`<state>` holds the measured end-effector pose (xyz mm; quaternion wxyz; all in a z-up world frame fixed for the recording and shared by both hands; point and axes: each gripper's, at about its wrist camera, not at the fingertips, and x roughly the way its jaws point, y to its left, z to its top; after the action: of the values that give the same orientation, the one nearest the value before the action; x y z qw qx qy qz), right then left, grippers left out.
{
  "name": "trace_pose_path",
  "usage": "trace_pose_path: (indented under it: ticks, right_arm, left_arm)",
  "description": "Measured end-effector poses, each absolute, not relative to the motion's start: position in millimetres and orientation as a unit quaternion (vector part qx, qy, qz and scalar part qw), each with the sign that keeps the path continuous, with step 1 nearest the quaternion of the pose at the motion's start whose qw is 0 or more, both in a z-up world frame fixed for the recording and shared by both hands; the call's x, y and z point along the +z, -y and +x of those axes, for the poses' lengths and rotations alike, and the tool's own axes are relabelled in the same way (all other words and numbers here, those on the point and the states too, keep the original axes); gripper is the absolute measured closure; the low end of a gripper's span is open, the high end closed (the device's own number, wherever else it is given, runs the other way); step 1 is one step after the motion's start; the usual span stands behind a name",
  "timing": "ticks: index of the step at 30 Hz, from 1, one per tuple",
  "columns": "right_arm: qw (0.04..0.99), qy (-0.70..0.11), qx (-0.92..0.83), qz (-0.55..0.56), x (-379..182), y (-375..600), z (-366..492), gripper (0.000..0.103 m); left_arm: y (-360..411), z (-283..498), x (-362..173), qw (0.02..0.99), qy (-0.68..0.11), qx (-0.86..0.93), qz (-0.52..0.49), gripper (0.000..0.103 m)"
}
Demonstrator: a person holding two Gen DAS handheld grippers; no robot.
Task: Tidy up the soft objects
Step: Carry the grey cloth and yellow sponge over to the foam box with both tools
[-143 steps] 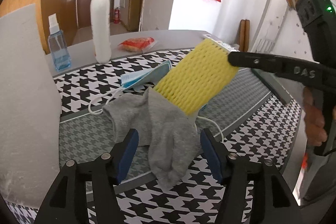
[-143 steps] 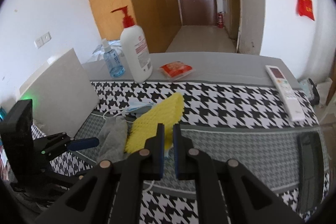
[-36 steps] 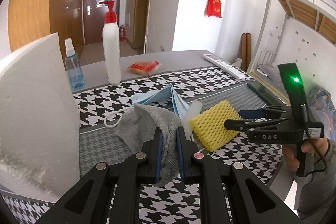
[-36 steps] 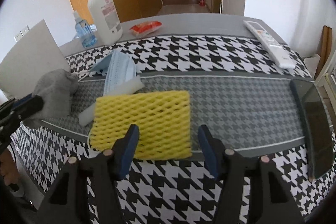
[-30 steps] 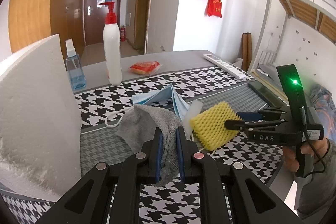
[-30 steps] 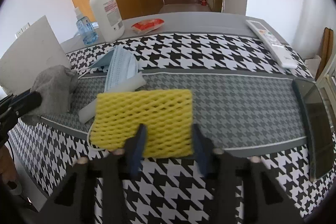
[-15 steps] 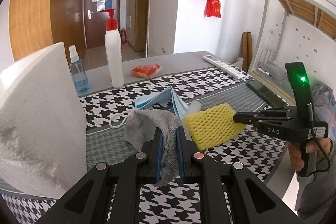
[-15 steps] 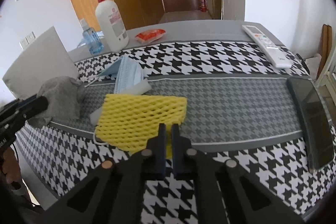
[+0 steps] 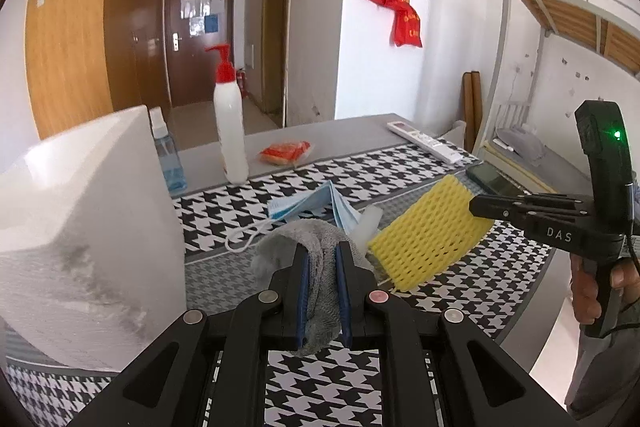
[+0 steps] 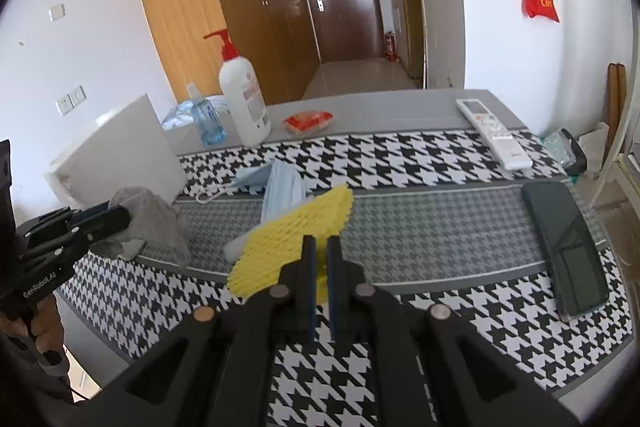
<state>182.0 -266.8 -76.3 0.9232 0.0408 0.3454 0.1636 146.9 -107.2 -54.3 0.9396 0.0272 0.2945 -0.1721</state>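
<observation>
Left gripper [image 9: 322, 291] clamped on the grey sock [image 9: 320, 247], cloth bunched between its fingers and draping past the tips. Right gripper [image 10: 320, 283] pinched shut on the near edge of the yellow foam net [image 10: 292, 239], far end tilted up, probably clear of the houndstooth mat [image 10: 420, 219]. Both gripped at edges for carrying. Blue mask [image 10: 280, 187] beyond the fingertips, loose.

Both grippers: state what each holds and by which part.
Left gripper pinches the grey sock at a bunched fold; right gripper grips the yellow foam net by its near edge.
</observation>
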Motion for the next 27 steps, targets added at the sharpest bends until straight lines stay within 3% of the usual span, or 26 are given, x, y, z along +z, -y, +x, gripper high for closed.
trace_pose_path:
  ticks: [27]
  right_arm:
    - [0.947, -0.273, 0.166, 0.041, -27.0, 242.8, 169.3, 0.096]
  left_arm:
    - [91.9, 132.4, -17.9, 0.956, -0.241, -0.166, 0.031, 0.089]
